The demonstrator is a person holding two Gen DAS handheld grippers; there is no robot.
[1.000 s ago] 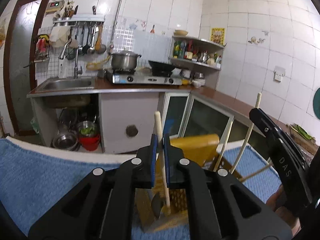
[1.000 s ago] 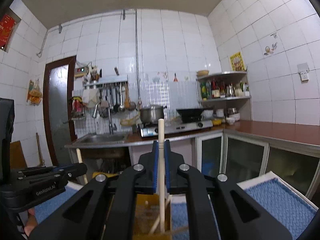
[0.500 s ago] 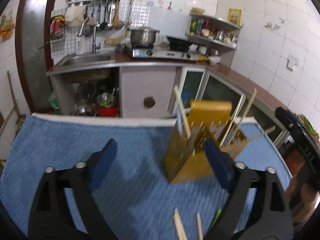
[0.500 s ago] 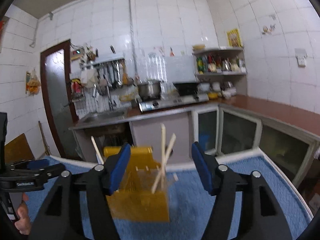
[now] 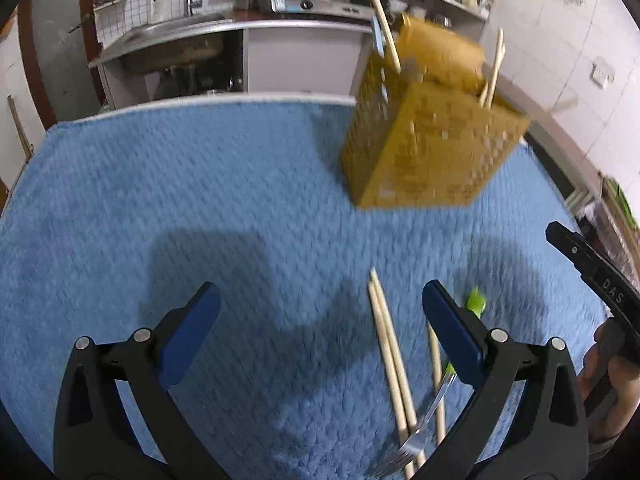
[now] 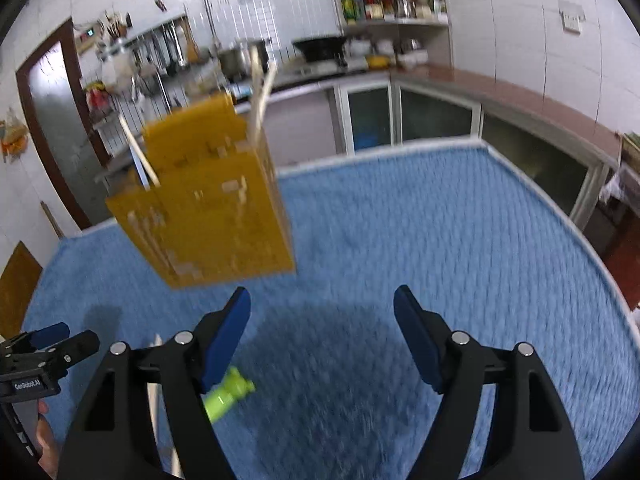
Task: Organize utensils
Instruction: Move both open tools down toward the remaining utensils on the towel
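White letters "DAS" stand on the right tool (image 5: pixel 592 272) at the frame's right edge; "GenRobot.AI", seemingly, on the left tool (image 6: pixel 28 384), lower left.

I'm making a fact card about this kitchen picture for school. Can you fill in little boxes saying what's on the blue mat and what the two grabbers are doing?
surface: blue mat
holder: yellow utensil holder, standing on the mat, chopsticks sticking out of the top
loose on mat: two chopsticks side by side, a fork with a green handle
left gripper: open, empty, jaws just opened
right gripper: open, empty, jaws just opened
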